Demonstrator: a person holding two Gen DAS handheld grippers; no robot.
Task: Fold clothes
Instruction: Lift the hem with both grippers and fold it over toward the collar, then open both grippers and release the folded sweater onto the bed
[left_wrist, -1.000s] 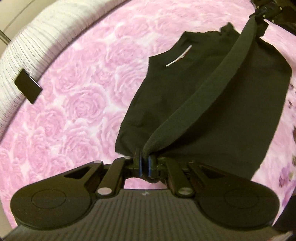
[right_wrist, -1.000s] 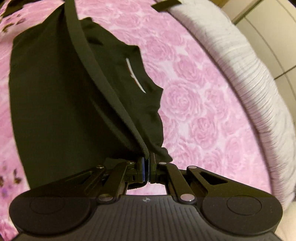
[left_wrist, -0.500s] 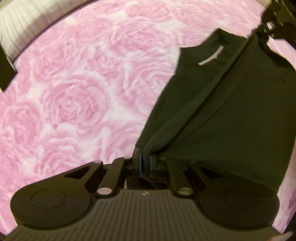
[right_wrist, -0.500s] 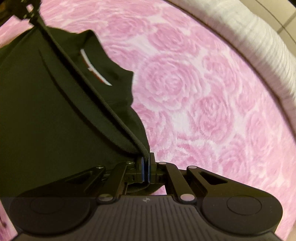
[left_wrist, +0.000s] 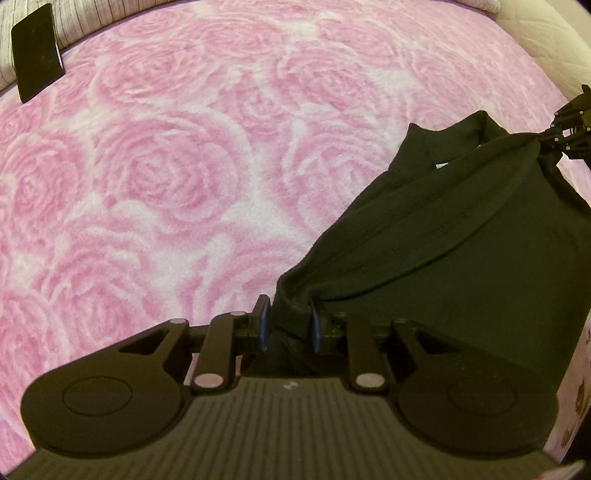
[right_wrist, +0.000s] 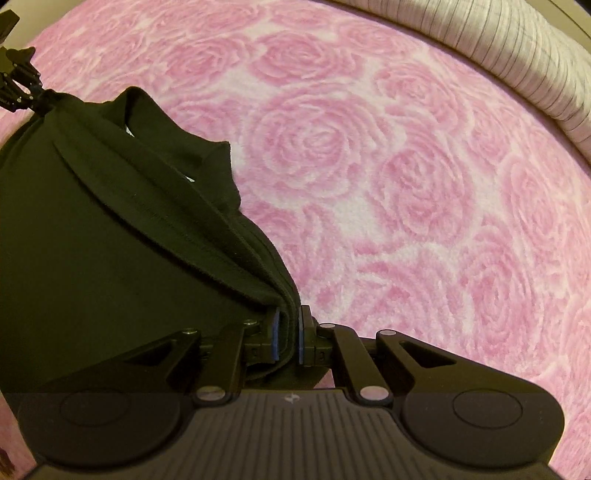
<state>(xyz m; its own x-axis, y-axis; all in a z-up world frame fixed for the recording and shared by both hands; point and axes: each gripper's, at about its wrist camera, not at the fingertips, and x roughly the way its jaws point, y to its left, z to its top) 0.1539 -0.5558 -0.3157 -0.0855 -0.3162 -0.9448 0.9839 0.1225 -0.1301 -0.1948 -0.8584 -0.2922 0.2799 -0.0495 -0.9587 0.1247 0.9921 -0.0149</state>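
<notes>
While the black garment lies folded on the pink rose-patterned blanket, its two near corners are found between the fingers of both tools. The left gripper is seen with its jaws parted, and the bunched cloth sits loosely between the blue pads. The right gripper is also partly opened, with the folded edge (several layers thick) standing between its pads. A white label is glimpsed inside the collar. A black flat object is placed against the striped pillow at the blanket's far edge.
</notes>
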